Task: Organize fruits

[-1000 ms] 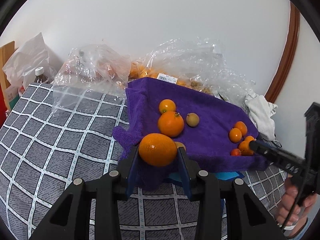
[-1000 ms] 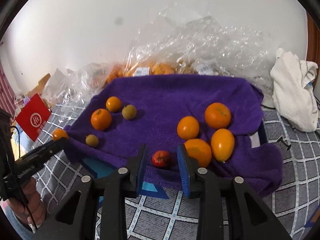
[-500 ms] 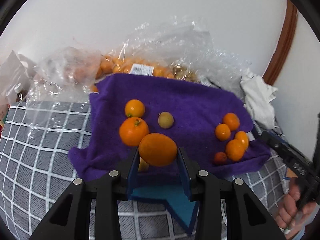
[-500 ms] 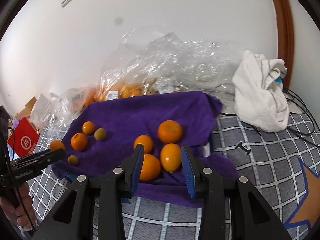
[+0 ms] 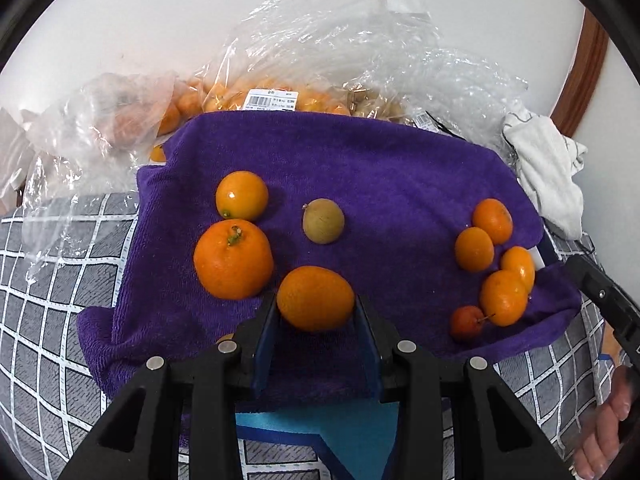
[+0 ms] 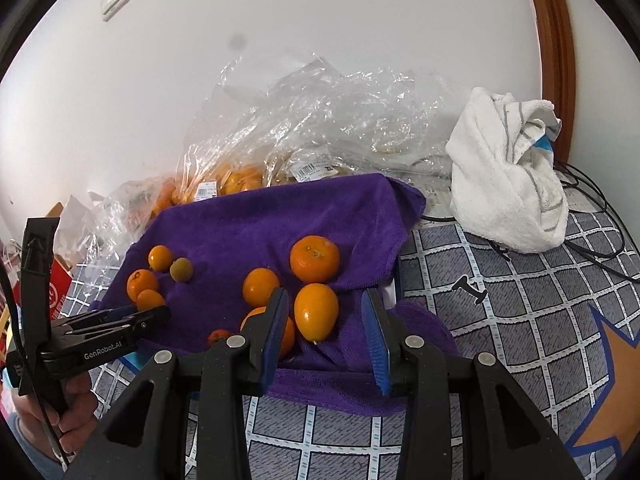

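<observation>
Left gripper (image 5: 316, 312) clamped on an orange mandarin (image 5: 315, 298), both blue pads pressed against its sides, held over the near edge of the purple towel (image 5: 380, 168). Right gripper (image 6: 325, 320) holds nothing, jaws apart over the towel's right corner; the oval orange fruit (image 6: 316, 311) seen between them lies on the towel beyond the pads, untouched. On the towel: big stemmed orange (image 5: 233, 258) touching a smaller one (image 5: 241, 195), a green-brown fruit (image 5: 323, 221) just beside them, then a separate cluster at the right edge with a small red fruit (image 5: 465, 322). Bagged fruit in clear plastic (image 5: 304, 80) behind the towel, white cloth (image 6: 508, 176) well to the right
</observation>
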Action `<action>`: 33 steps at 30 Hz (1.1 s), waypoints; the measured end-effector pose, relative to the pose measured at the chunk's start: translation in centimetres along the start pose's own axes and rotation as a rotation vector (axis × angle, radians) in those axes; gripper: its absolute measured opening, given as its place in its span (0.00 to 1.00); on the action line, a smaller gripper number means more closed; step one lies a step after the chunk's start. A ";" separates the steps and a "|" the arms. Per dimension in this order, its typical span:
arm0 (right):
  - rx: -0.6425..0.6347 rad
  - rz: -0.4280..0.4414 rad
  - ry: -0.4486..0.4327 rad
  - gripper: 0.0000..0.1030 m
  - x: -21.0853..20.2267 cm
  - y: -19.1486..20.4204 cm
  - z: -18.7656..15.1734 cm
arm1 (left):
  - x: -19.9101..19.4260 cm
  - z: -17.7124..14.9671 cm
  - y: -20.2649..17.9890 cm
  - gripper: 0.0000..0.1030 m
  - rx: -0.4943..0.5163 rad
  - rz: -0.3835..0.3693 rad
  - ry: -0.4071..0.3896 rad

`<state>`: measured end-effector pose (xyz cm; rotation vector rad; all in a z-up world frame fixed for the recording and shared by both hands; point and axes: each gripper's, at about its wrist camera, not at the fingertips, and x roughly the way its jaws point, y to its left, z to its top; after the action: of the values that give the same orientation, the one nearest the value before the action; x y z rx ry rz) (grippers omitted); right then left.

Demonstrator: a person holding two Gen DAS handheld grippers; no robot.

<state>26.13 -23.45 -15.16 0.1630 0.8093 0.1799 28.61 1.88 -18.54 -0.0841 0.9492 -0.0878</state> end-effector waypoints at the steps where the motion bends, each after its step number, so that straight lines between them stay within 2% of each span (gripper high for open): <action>1: 0.001 0.000 0.000 0.37 0.0 0.0 0.0 | 0.0 0.0 0.0 0.35 0.005 0.002 0.001; 6: 0.008 -0.009 0.001 0.37 -0.1 -0.3 0.1 | -1.2 -0.3 0.4 0.36 -0.005 -0.035 -0.020; 8: 0.003 -0.013 -0.010 0.37 -0.5 -0.2 0.3 | -2.0 -0.4 0.5 0.50 -0.021 -0.057 -0.033; 9: -0.001 -0.010 -0.022 0.37 -0.9 -0.1 0.3 | -2.3 -0.4 0.5 0.51 -0.023 -0.068 -0.036; 14: -0.044 0.014 -0.045 0.37 -2.0 1.2 0.5 | -5.0 -0.8 0.5 0.51 -0.025 -0.045 -0.066; 18: -0.051 -0.023 0.005 0.37 -3.6 2.3 0.5 | -7.4 -1.6 1.1 0.51 -0.019 -0.024 -0.076; 22: -0.053 -0.019 0.000 0.39 -7.6 3.8 -0.3 | -10.3 -2.6 1.7 0.51 -0.038 -0.042 -0.107; 24: -0.052 -0.049 -0.017 0.45 -10.0 4.7 -0.7 | -12.1 -3.3 1.7 0.53 -0.047 -0.051 -0.132; 26: -0.050 -0.085 -0.025 0.52 -12.3 5.4 -1.2 | -14.2 -4.0 1.4 0.63 -0.046 -0.057 -0.167; 27: -0.048 -0.096 -0.028 0.55 -13.6 5.8 -1.5 | -15.4 -4.4 1.2 0.64 -0.040 -0.051 -0.184; 31: -0.014 -0.098 -0.036 0.79 -17.3 6.5 -2.7 | -19.8 -5.9 0.1 0.71 -0.006 -0.043 -0.250; 33: -0.009 -0.107 -0.073 0.85 -19.6 7.0 -3.5 | -21.6 -6.6 -0.5 0.72 0.003 -0.037 -0.277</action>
<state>9.57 -20.75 -2.28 0.1167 0.7429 0.0758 10.69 3.60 -4.82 -0.1083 0.6706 -0.1081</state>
